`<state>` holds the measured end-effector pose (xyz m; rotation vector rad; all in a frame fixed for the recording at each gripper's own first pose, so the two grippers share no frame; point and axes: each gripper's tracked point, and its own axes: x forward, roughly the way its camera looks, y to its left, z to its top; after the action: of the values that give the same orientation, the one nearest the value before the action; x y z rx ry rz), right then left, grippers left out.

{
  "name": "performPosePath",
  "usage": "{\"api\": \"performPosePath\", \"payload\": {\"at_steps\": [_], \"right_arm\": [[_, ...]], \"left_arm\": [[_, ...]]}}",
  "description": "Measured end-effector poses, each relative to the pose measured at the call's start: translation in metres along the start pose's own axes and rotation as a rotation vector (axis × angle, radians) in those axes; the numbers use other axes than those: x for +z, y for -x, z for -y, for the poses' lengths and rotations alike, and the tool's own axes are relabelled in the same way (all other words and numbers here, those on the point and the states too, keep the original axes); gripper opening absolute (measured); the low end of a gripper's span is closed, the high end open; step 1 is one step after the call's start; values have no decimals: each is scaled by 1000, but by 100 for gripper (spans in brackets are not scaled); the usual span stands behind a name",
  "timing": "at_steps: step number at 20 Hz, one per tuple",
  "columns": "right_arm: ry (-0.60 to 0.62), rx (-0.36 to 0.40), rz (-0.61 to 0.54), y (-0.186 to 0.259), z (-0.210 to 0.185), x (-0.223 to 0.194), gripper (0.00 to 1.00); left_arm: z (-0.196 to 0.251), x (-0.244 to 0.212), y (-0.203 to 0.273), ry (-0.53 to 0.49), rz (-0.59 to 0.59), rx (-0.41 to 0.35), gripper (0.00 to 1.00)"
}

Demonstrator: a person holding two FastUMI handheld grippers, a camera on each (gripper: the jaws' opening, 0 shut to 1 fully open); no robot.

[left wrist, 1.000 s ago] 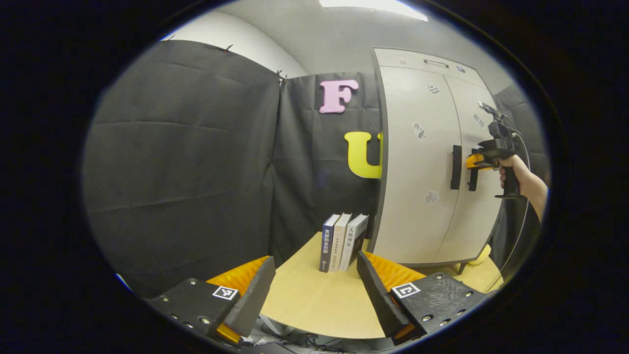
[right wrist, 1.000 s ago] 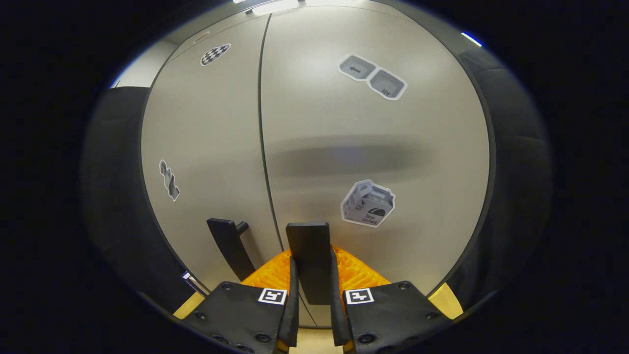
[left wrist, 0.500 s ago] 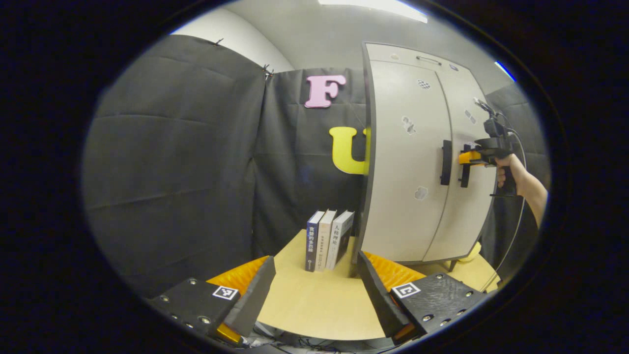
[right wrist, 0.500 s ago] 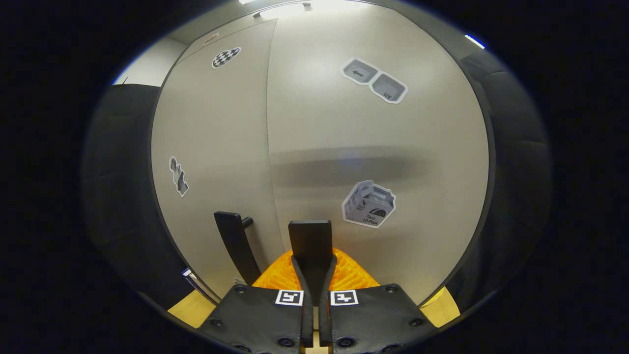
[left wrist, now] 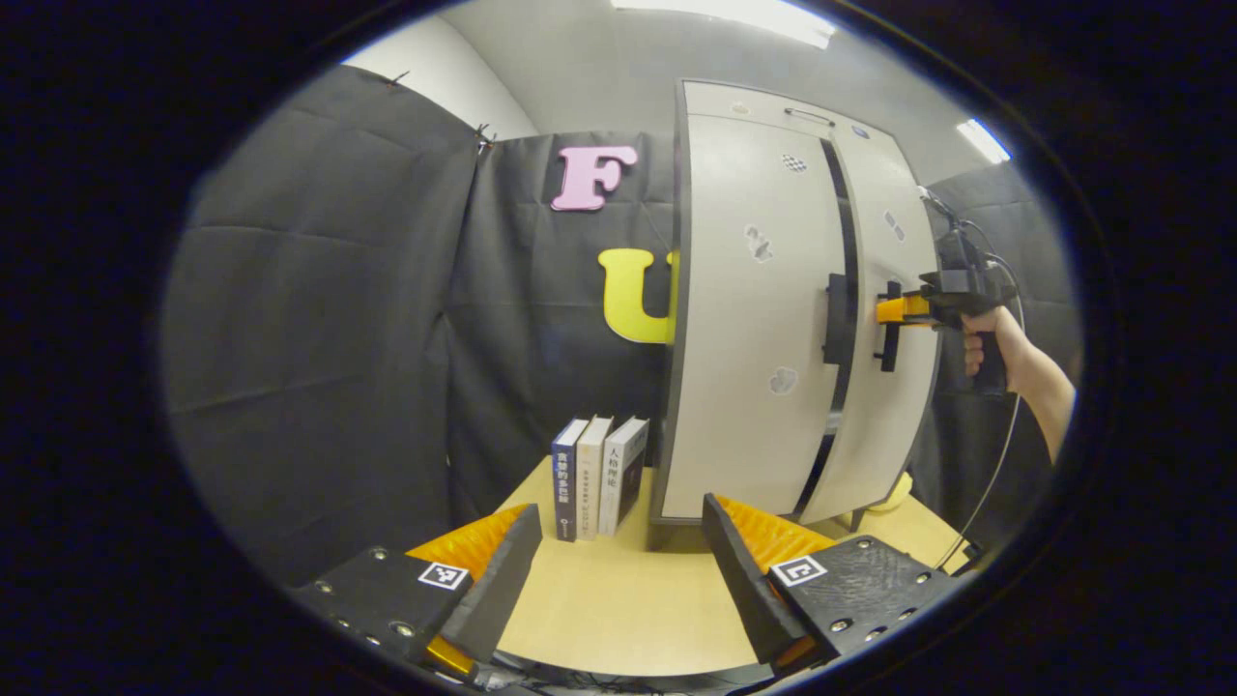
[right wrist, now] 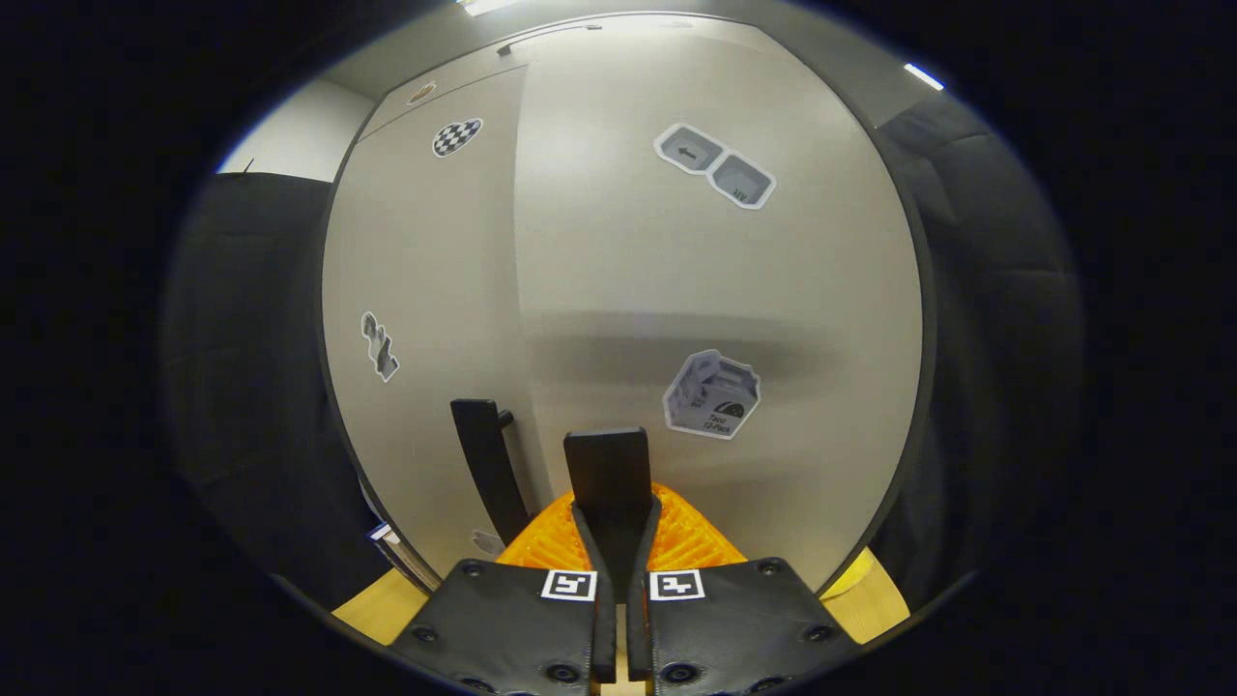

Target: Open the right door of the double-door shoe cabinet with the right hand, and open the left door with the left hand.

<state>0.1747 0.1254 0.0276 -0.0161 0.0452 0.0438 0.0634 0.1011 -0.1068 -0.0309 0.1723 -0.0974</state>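
The pale double-door shoe cabinet (left wrist: 754, 193) stands on the wooden table. In the left gripper view its right door (left wrist: 894, 406) is pulled slightly ajar, with a dark gap between it and the closed left door (left wrist: 749, 319). A hand holds my right gripper (left wrist: 894, 309) against the right door's dark vertical handle (left wrist: 885, 333). In the right gripper view my right gripper (right wrist: 617, 517) is shut on that handle (right wrist: 609, 469), and the left door's handle (right wrist: 488, 464) stands free beside it. My left gripper (left wrist: 618, 570) is open with nothing in it, low over the table, well short of the cabinet.
Three books (left wrist: 599, 474) stand upright on the table (left wrist: 618, 609) just left of the cabinet. Black cloth walls close the booth behind and to the left. A cable hangs from the right gripper's handle down past the cabinet's right side.
My right gripper closed on the right door's handle, and the right door has now swung slightly out. In the left gripper view the cabinet has drifted left.
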Motion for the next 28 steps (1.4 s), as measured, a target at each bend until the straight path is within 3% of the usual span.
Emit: {"api": "performPosePath", "payload": {"at_steps": [3,7,28], "right_arm": [[-6,6,-2,18,5,-2,6],[1,11,-14,38,11,-5,2],[-16,-15,-18,111,62,-14,6]], "left_arm": [[9,0,-5,-16,-2,-32,97],[21,6,-9,-11,11,-66,97],[73,-13,-6,11,-42,-166,97]]}}
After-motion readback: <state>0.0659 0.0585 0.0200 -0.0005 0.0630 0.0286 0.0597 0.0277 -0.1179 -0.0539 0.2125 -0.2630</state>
